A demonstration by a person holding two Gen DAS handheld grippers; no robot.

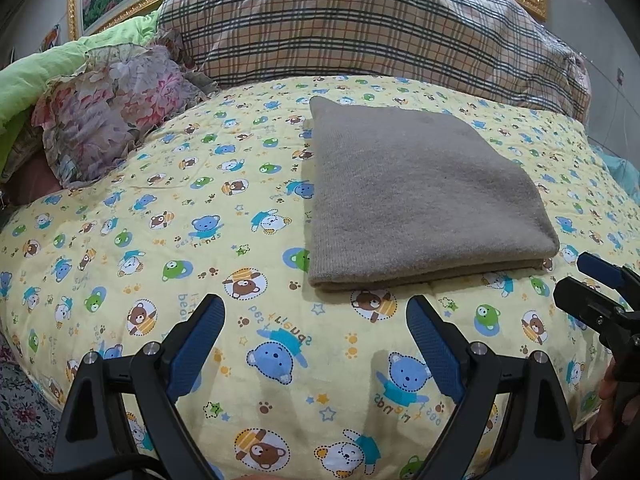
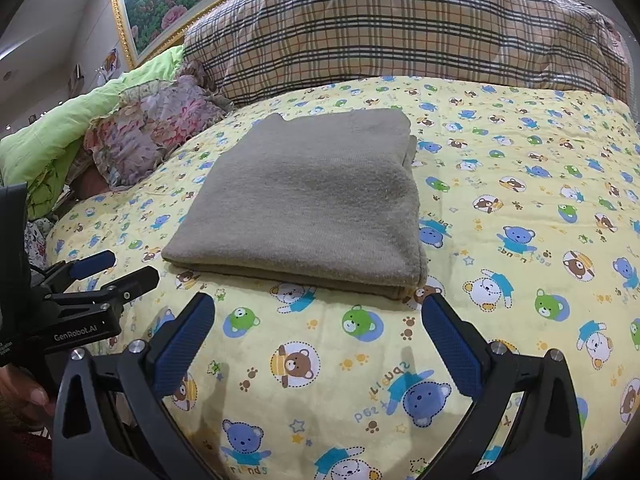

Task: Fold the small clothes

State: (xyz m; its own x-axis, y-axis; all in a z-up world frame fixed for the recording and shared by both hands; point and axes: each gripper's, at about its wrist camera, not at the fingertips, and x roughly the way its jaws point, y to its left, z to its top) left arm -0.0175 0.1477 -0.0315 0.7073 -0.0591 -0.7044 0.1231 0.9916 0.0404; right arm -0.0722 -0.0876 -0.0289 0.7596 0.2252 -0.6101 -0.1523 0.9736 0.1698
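A grey-brown knit garment (image 1: 412,196) lies folded into a neat rectangle on the yellow bear-print quilt (image 1: 160,240). It also shows in the right wrist view (image 2: 312,208). My left gripper (image 1: 316,308) is open and empty, hovering just in front of the garment's near edge. My right gripper (image 2: 320,308) is open and empty too, just short of the garment's near edge. The right gripper shows at the right edge of the left wrist view (image 1: 600,292). The left gripper shows at the left of the right wrist view (image 2: 112,272).
A plaid pillow (image 1: 380,28) lies behind the quilt. A floral cushion (image 1: 116,108) and a green blanket (image 1: 24,76) sit at the far left. A gold-framed picture (image 2: 168,4) hangs on the wall behind. The quilt (image 2: 520,220) spreads wide around the garment.
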